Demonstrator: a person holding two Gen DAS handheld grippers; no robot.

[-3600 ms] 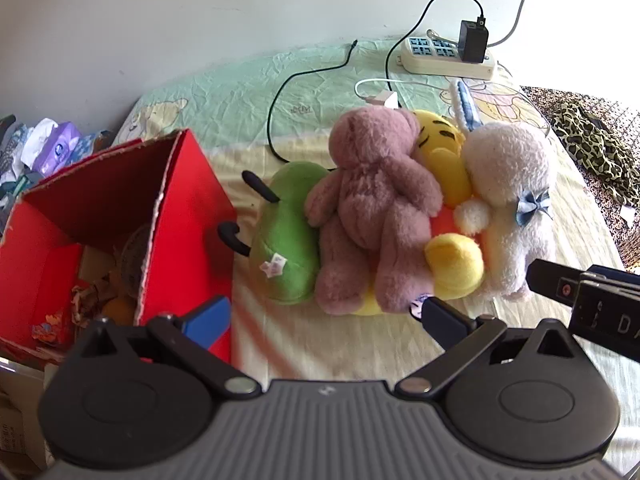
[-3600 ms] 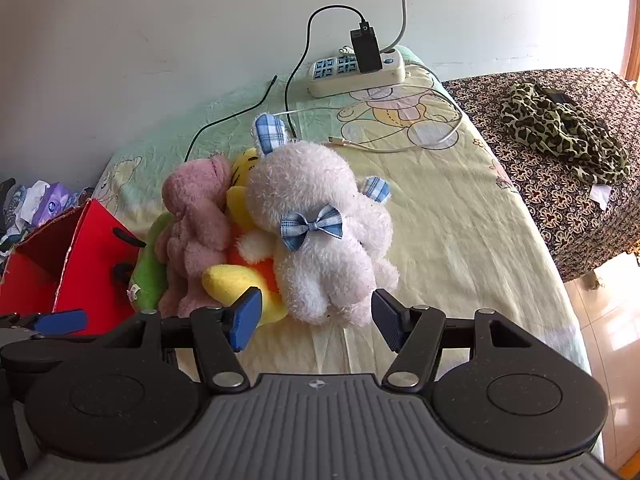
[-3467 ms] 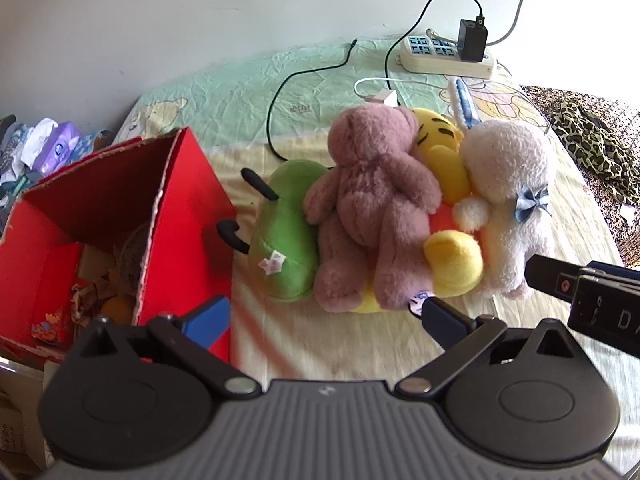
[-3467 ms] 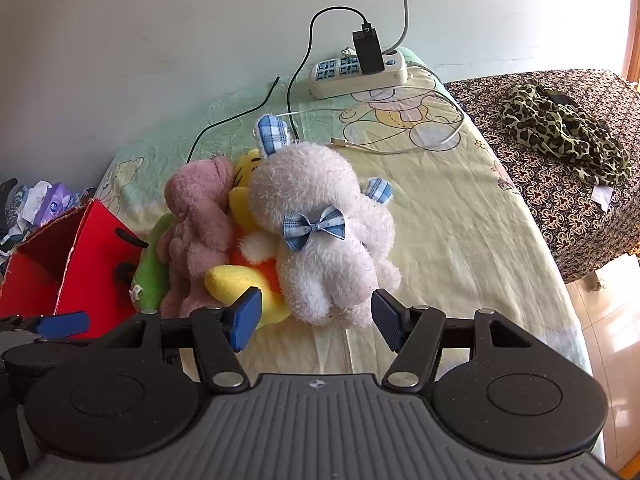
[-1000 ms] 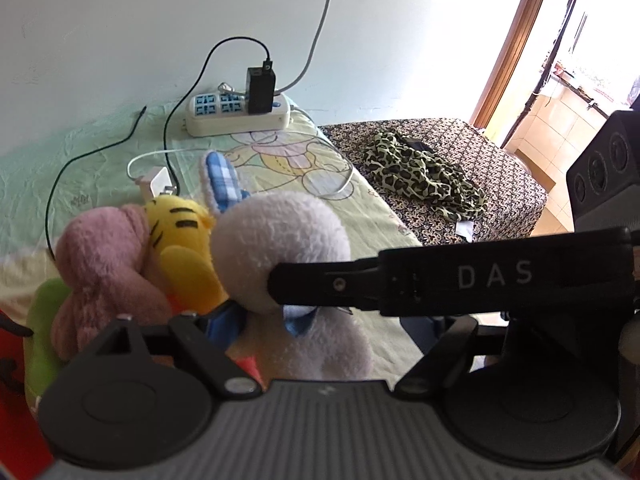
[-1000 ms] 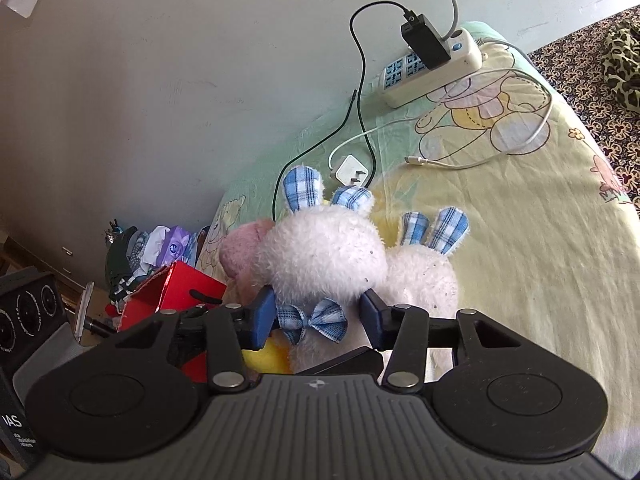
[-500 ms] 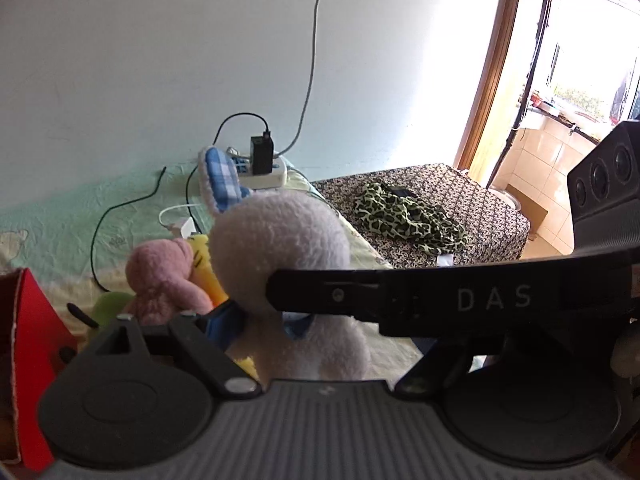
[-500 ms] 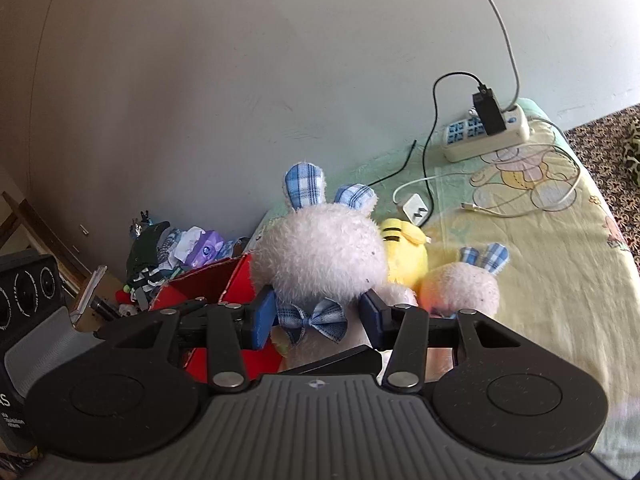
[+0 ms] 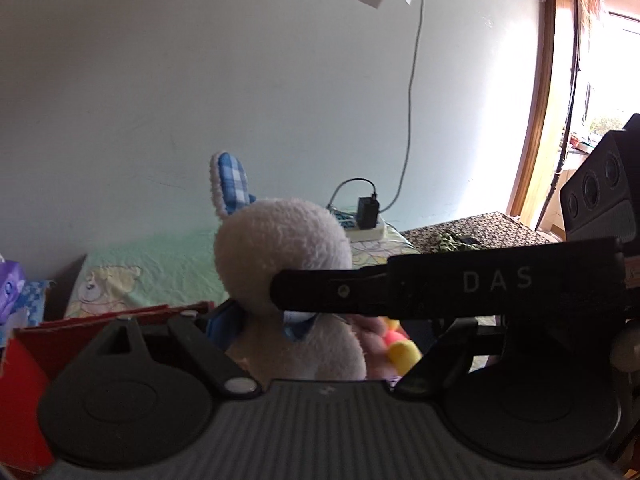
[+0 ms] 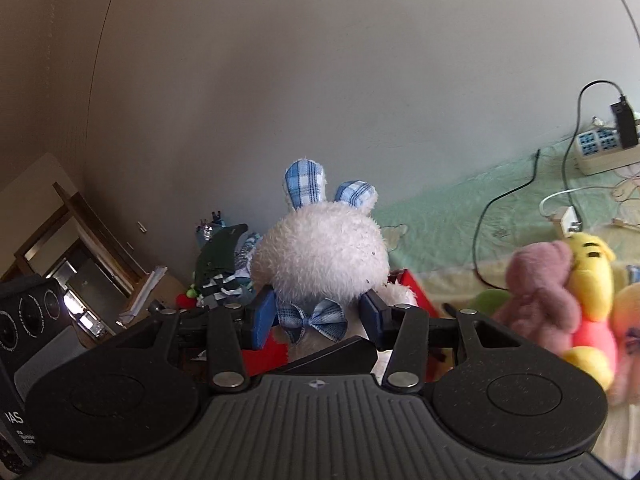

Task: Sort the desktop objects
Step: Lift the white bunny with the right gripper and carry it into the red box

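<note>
Left wrist view: the white plush rabbit [image 9: 288,264] fills the centre of the frame, one blue-checked ear upright, hanging in the air. The right hand-held gripper [image 9: 320,320] reaches across from the right edge, its black finger lying along the rabbit's neck. The left hand-held gripper [image 9: 324,344] sits at the bottom; its blue pad shows just left of the rabbit's body, its other finger is hidden behind the right tool, so I cannot tell whether it grips the toy or only frames it. The red cardboard box [image 9: 24,364] occupies the lower left, its rim just beside the rabbit. The bed [image 9: 160,268] stretches behind, with a power strip [image 9: 364,232] near the wall.

Right wrist view: the right hand-held gripper's two blue pads press in on either side of the rabbit's neck at the checked bow, so it is closed on the toy. The box rim shows red just below and behind it. At the right edge the pink teddy bear [image 10: 540,296], the yellow bear [image 10: 592,292] and a green plush [image 10: 484,300] lie on the bed.

Judging by this, one toy is mid-carry near the box and not yet released; at least three toys remain unsorted.
</note>
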